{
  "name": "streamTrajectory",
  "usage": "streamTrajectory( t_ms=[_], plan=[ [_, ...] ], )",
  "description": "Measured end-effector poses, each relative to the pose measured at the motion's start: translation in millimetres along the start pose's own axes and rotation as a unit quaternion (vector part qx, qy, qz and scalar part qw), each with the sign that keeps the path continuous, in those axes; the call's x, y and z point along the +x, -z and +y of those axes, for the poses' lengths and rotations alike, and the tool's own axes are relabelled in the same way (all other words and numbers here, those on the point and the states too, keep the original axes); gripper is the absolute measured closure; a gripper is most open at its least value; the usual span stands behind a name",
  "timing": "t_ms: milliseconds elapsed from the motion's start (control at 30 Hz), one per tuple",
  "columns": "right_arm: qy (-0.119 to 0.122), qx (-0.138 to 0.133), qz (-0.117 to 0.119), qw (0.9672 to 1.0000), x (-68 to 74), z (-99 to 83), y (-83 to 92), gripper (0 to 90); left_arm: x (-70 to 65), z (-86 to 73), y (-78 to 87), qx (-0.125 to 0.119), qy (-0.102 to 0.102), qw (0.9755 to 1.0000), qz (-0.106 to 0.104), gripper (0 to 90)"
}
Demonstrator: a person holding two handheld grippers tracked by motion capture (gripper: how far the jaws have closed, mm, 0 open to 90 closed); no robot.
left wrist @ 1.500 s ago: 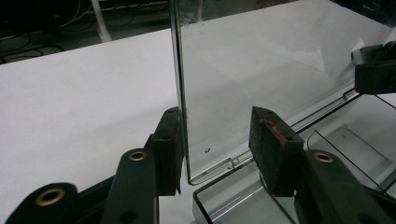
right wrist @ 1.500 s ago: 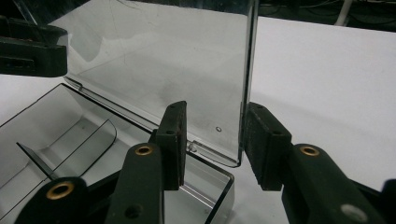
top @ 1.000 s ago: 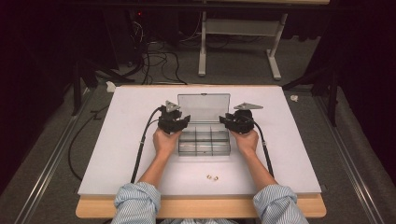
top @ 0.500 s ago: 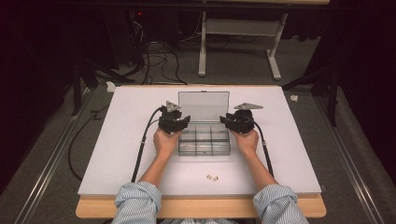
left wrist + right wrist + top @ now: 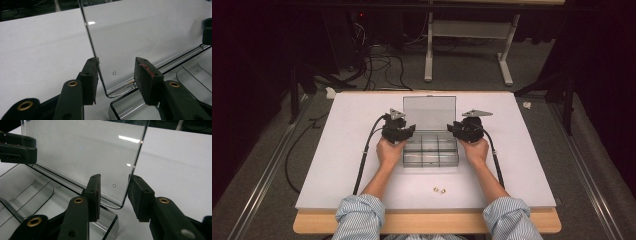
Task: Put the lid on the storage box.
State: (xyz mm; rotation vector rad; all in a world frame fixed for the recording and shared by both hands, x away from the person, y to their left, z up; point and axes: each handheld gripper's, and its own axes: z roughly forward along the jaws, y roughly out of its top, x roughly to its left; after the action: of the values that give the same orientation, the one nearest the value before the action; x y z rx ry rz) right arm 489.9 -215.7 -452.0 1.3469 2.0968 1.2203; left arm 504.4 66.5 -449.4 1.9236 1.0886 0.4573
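Observation:
A clear plastic compartment box [image 5: 431, 151] sits mid-table with its lid [image 5: 429, 112] swung up and back. My left gripper [image 5: 408, 131] is at the lid's lower left corner and my right gripper [image 5: 453, 129] at its lower right corner. In the left gripper view the jaws [image 5: 117, 72] stand apart around the lid [image 5: 150, 30] corner, and the left pad [image 5: 90, 75] touches its side edge. In the right gripper view the jaws [image 5: 113, 192] likewise straddle the lid [image 5: 82, 150] corner, the right pad [image 5: 136, 195] against its edge. Neither pair pinches anything.
Two small brass pieces [image 5: 439, 190] lie on the white tabletop [image 5: 342, 165] between the box and the front edge. Cables trail back from both grippers. Beyond the table stand a metal frame [image 5: 467, 45] and floor cables [image 5: 377, 55].

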Motion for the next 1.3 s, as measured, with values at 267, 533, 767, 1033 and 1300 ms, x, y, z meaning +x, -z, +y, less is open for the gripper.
streamTrajectory(
  t_ms=[267,533,767,1033,1300],
  plan=[
    [0.002,0.001,0.0,1.0,-0.6,0.5,-0.4,63.8,0.5,0.2,-0.1,0.001,0.002,1.0,-0.002,53.5],
    [-0.001,0.003,-0.003,1.0,-1.1,0.9,-1.4,63.4,2.3,0.1,-1.5,0.001,0.007,0.9999,-0.008,51.9],
    [-0.005,0.008,-0.004,1.0,-1.6,2.0,-2.7,63.0,2.4,0.2,-1.7,0.001,0.007,1.0,-0.007,50.0],
    [-0.005,0.01,-0.008,0.9999,-2.8,2.0,-2.8,62.5,3.2,0.5,-1.5,0.005,0.01,0.9999,-0.006,47.4],
    [-0.007,0.014,-0.007,0.9998,-4.8,1.4,-2.5,62.4,3.8,-0.1,-2.3,0.007,0.009,0.9999,-0.007,47.4]
  ],
)
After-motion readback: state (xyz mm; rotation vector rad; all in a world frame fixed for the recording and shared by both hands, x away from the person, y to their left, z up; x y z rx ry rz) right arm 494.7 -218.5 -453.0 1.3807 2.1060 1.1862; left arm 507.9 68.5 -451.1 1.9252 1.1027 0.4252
